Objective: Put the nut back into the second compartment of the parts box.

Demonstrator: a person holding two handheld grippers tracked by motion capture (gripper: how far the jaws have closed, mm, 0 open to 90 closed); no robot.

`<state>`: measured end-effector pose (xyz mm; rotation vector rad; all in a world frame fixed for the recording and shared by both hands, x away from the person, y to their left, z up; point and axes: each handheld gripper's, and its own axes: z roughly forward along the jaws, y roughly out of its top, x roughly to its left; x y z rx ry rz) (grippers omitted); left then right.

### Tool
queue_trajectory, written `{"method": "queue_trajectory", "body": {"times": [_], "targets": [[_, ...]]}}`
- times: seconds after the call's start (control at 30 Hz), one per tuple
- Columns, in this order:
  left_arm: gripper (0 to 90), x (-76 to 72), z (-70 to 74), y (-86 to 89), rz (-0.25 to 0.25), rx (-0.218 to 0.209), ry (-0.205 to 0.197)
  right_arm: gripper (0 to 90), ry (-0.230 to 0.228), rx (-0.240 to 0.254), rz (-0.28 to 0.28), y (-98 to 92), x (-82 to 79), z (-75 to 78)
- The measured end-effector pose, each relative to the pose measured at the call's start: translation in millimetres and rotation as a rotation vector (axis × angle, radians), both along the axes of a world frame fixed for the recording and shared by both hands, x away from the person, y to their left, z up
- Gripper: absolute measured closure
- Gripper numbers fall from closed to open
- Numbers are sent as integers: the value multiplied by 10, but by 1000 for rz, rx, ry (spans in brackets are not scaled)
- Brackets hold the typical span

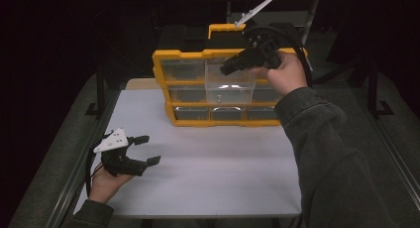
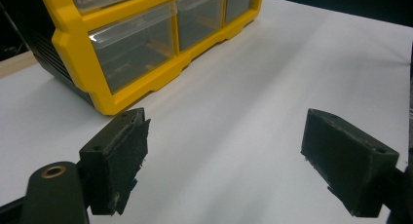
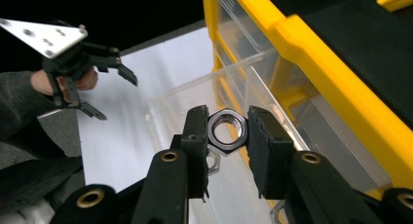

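Note:
A yellow and black drawer organizer (image 1: pixel 163 64) (image 2: pixel 73 44) (image 3: pixel 311 44) stands at the back of the white table. Its clear top-middle drawer (image 1: pixel 230 86) (image 3: pixel 195 95) is pulled out. Above that drawer, my right gripper (image 1: pixel 229 67) (image 3: pixel 227 131) is shut on a steel hex nut (image 3: pixel 227 131), held by its flats between the pads. Other nuts (image 3: pixel 213 160) lie in the drawer below. My left gripper (image 1: pixel 147 149) (image 2: pixel 224 151), in the hand at the table's front left, stands wide open with nothing between its pads (image 2: pixel 126 156). In the right gripper view it shows at far left, as the left gripper (image 3: pixel 104 90).
The white tabletop (image 1: pixel 223 163) (image 2: pixel 253 87) stretches in front of the organizer. A dark sleeve (image 1: pixel 322 153) reaches over the table's right side. The other clear drawers (image 2: pixel 131 46) sit pushed in. Darkness surrounds the table.

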<state>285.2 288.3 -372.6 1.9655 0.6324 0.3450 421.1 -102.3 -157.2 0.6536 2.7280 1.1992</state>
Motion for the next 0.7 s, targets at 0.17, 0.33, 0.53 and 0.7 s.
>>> {"method": "queue_trajectory", "body": {"times": [0.17, 0.33, 0.53, 0.7], "targets": [[169, -2, 2, 0, 1, 4, 1, 688, 8, -24, -13, 39, 60, -88], [169, 0, 10, 12, -1, 10, 3, 679, 30, -31, -23, 41, 116, -165], [169, -2, 21, 1, -7, 4, 4, 666, 29, -16, -31, -2, 130, -166], [169, -1, 43, 15, -5, -4, -5, 711, 25, 17, -24, -60, 107, -133]]}}
